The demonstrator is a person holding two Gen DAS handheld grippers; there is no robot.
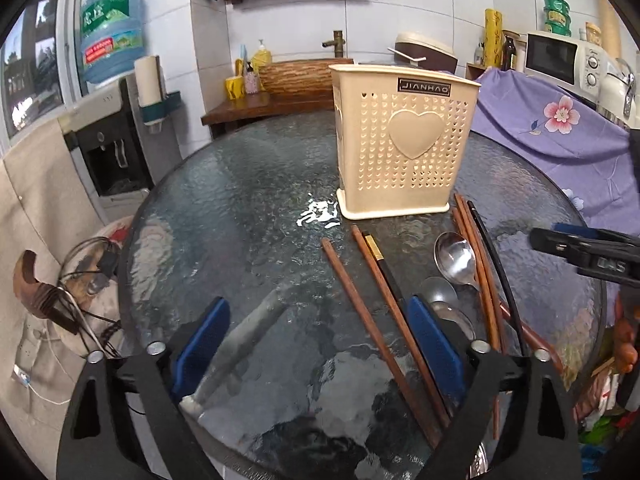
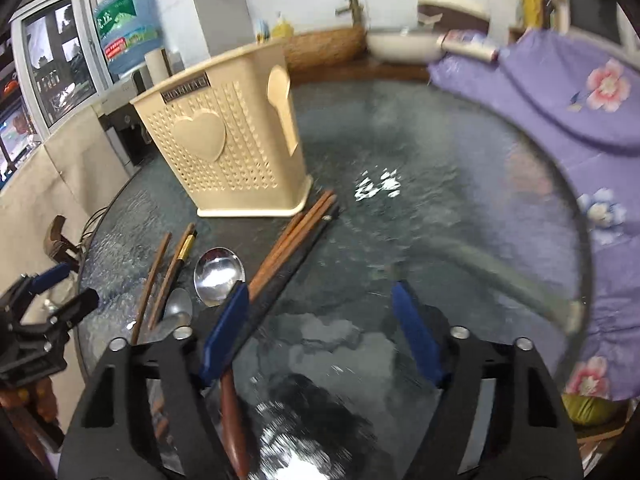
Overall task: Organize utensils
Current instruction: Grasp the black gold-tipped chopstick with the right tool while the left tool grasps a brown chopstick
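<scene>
Left gripper spread wide, empty, over brown chopsticks; right gripper also parted, empty, w/ spoons & chopsticks just left; holder beyond.

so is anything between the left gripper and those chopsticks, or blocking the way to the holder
Nothing visible does. The left gripper hangs open over the brown chopsticks with only bare glass table around them. From there to the beige utensil holder the way is clear; the spoons lie off to the side.
</scene>
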